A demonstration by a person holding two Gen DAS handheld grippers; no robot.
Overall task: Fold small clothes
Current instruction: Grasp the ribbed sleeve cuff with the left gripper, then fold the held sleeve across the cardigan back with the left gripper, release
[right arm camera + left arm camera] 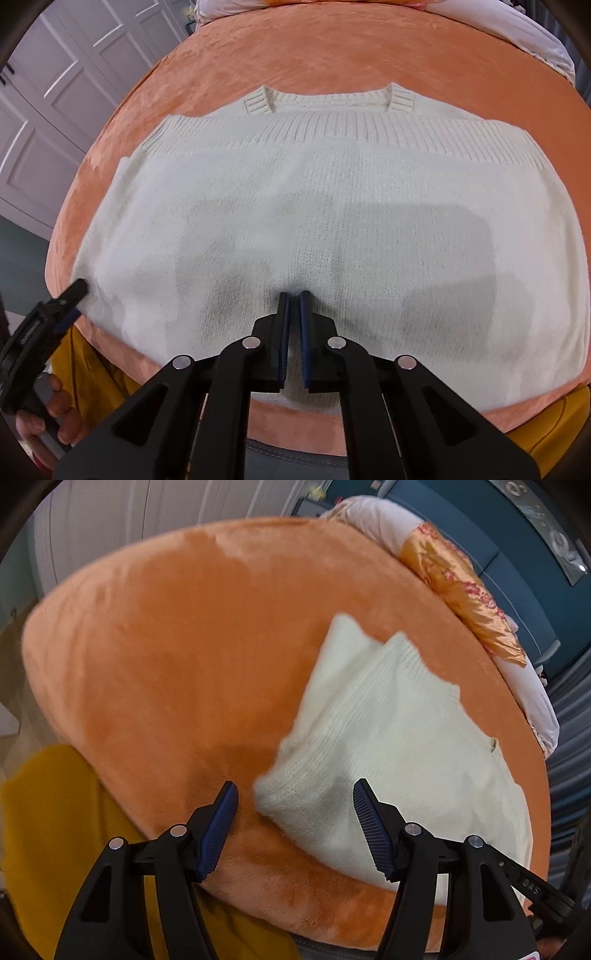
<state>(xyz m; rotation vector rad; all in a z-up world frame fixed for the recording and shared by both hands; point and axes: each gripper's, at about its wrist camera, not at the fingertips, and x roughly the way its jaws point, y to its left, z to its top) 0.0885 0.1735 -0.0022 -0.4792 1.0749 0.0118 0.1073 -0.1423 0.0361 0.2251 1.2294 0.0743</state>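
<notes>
Nearest, right gripper [294, 293] tilted steeply down, blue pads pressed together, tips on the near part of the cream-white knitted sweater [325, 221]; whether any knit is pinched, cannot tell. At the sweater's left corner, left gripper [295, 788] tilted down, held by a hand [48, 410], jaws spread, nothing gripped. Sweater folded on the orange plush bed cover [332, 51], neck rib at the far edge.

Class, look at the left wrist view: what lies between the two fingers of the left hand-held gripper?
In that view, a corner of the cream knitted sweater and orange blanket show between the open left hand-held gripper fingers; nothing is gripped.
</notes>
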